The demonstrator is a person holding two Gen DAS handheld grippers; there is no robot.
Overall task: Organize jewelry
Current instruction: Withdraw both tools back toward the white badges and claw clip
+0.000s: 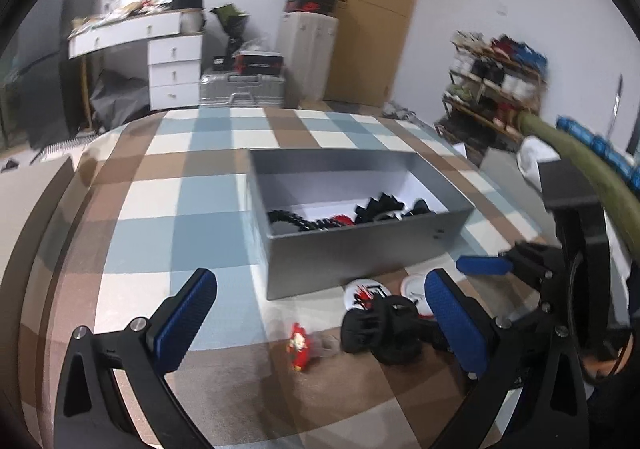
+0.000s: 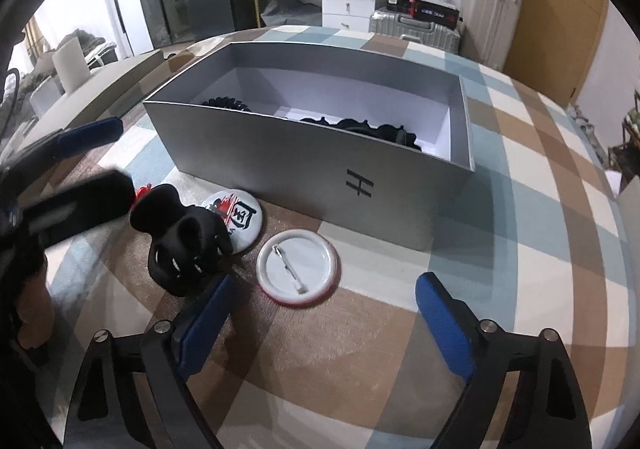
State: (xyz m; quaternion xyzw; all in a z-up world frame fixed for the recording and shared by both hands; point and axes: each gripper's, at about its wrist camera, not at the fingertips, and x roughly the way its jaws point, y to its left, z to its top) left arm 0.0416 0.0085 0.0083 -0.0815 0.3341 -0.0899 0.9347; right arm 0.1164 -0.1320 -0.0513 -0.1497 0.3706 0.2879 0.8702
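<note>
A grey open box (image 1: 360, 249) (image 2: 280, 153) stands on the checked table and holds several black hair pieces. In front of it lie a black claw clip (image 1: 380, 325) (image 2: 180, 237), a printed round badge (image 2: 236, 219) partly under the clip, and a white badge (image 2: 298, 267) lying pin side up. A small red charm (image 1: 299, 345) rests left of the clip. My left gripper (image 1: 320, 281) is open, with the charm and clip just ahead of its fingers. My right gripper (image 2: 324, 289) is open, and the pin-up badge lies just beyond its fingertips, untouched. One blue finger (image 1: 484, 265) of it shows near the box's corner.
The checked cloth (image 2: 520, 209) covers the table out to its curved edges. An olive sleeve (image 1: 580, 157) reaches in from the right. Beyond the table stand white drawers (image 1: 174, 69), a silver suitcase (image 1: 242, 89) and a shoe rack (image 1: 492, 85).
</note>
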